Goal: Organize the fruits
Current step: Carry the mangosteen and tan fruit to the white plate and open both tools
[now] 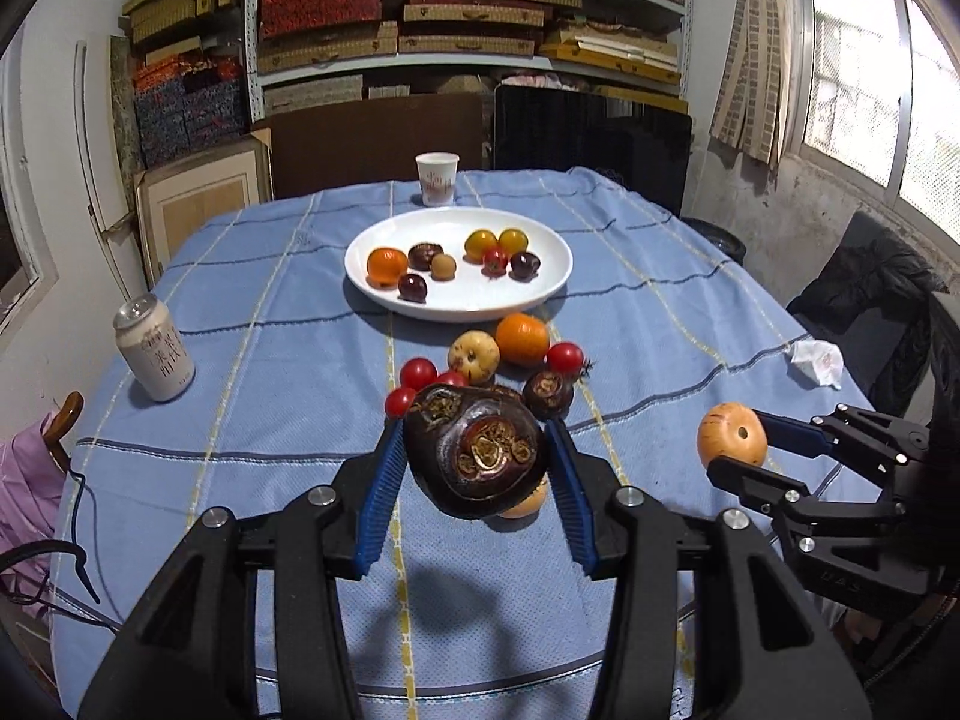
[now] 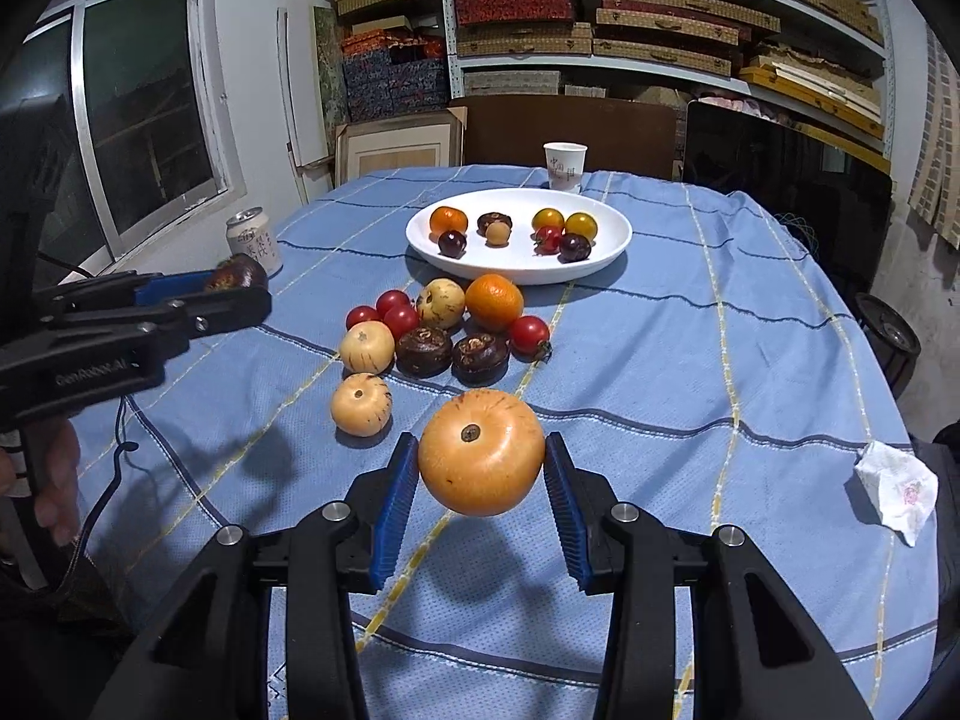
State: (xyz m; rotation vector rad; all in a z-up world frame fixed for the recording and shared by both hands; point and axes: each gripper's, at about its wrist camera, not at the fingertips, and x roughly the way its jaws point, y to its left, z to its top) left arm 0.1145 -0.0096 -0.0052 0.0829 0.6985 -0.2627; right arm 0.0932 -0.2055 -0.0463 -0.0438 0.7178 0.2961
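My left gripper (image 1: pixel 474 456) is shut on a dark brown water chestnut (image 1: pixel 474 456), held above the blue cloth. My right gripper (image 2: pixel 480 462) is shut on a pale orange round fruit (image 2: pixel 480 459), also lifted off the table; the same fruit (image 1: pixel 732 435) shows at the right of the left wrist view. A white plate (image 1: pixel 528 294) further back carries several small fruits. A loose cluster sits between the grippers and the plate: an orange (image 2: pixel 494 302), cherry tomatoes (image 2: pixel 529 333), dark water chestnuts (image 2: pixel 423 350) and pale yellow fruits (image 2: pixel 361 403).
A drink can (image 1: pixel 155 348) stands at the table's left edge. A paper cup (image 1: pixel 437 178) is behind the plate. A crumpled tissue (image 2: pixel 897 489) lies at the right edge. Shelves of boxes, a chair and dark panels stand behind the table (image 2: pixel 750 330).
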